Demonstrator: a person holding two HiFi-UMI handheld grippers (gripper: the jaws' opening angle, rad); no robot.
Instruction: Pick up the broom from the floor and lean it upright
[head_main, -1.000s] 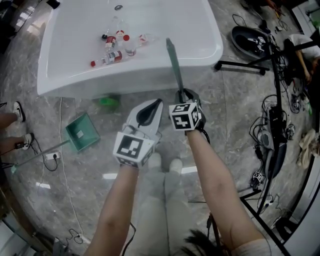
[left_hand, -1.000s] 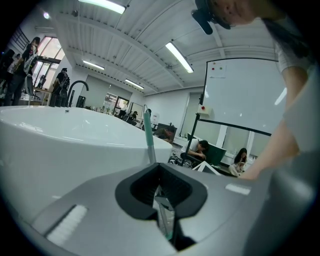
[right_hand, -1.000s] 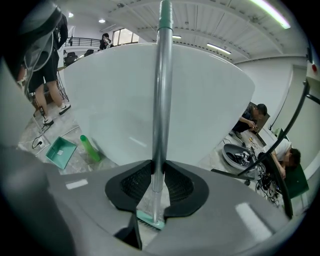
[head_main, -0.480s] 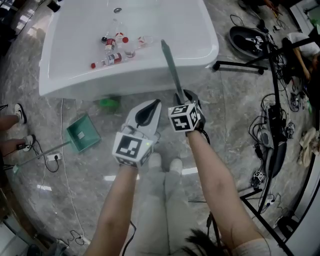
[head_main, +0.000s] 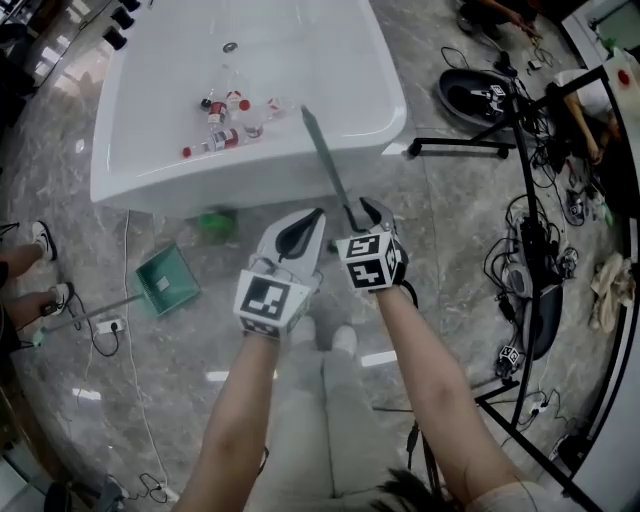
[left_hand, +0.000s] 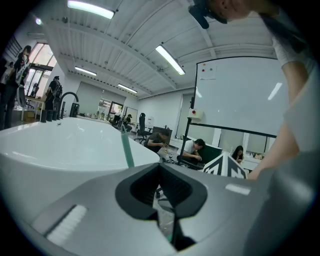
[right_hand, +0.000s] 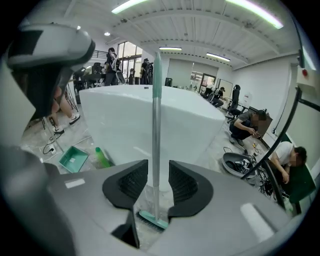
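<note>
The broom stands upright, its green-tipped handle (head_main: 325, 165) leaning on the white tub's rim (head_main: 150, 175). In the right gripper view the handle (right_hand: 156, 110) rises straight up and the teal broom head (right_hand: 152, 220) rests on the floor below. My right gripper (head_main: 362, 211) is open: the handle runs between its pads (right_hand: 134, 181) with a gap on each side. My left gripper (head_main: 312, 220) hangs beside it on the left, jaws together and empty. In the left gripper view the handle (left_hand: 127, 150) is ahead to the left.
Several small bottles (head_main: 225, 110) lie inside the tub. A green dustpan (head_main: 165, 283) and a green bottle (head_main: 215, 222) lie on the marble floor by the tub. Stands, cables and gear (head_main: 530, 250) crowd the right. A person's shoes (head_main: 40, 240) are at the left edge.
The right gripper's jaws have let go of the broom handle and opened. Both grippers have risen a little. The broom stays leaning on the tub.
</note>
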